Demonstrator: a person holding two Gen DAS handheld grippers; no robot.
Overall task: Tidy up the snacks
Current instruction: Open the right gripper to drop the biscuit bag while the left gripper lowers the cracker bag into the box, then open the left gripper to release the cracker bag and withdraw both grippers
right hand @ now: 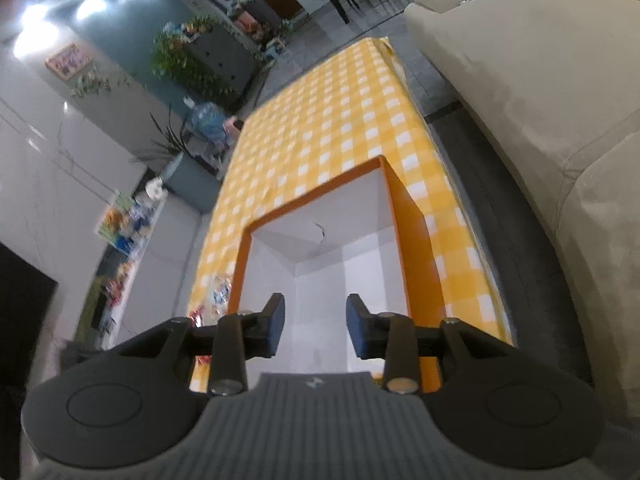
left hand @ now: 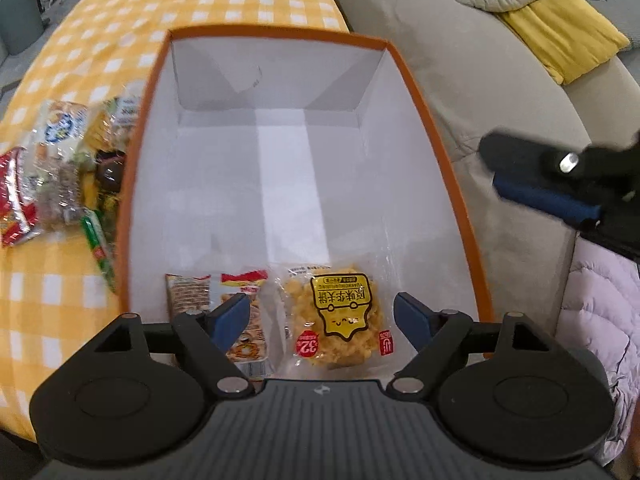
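The box (left hand: 420,92), orange outside and white inside, stands open on the yellow-checked worktop (left hand: 120,20). Its near wall is hidden behind the left tongs (left hand: 322,322), and the two packets on its floor are partly cut off by them. The yellow cake packet (left hand: 338,316) lies flat between the blue pads, nearer the one at 3 o'clock, touching neither. The striped packet (left hand: 244,320) beside it runs under the pad at 9 o'clock; its print is too blurred to read. The left tongs stand wide open and hold nothing.

Outside the box, at 9 o'clock, a snack pile (left hand: 60,172) lies against the wall, smeared and hard to sort into single packets.

The right tongs (right hand: 316,326) hang over the box's near end, jaws partly open with only bare white floor showing between them. From the left view they show at 3 o'clock, blurred, in front of a grey sofa (left hand: 460,60).
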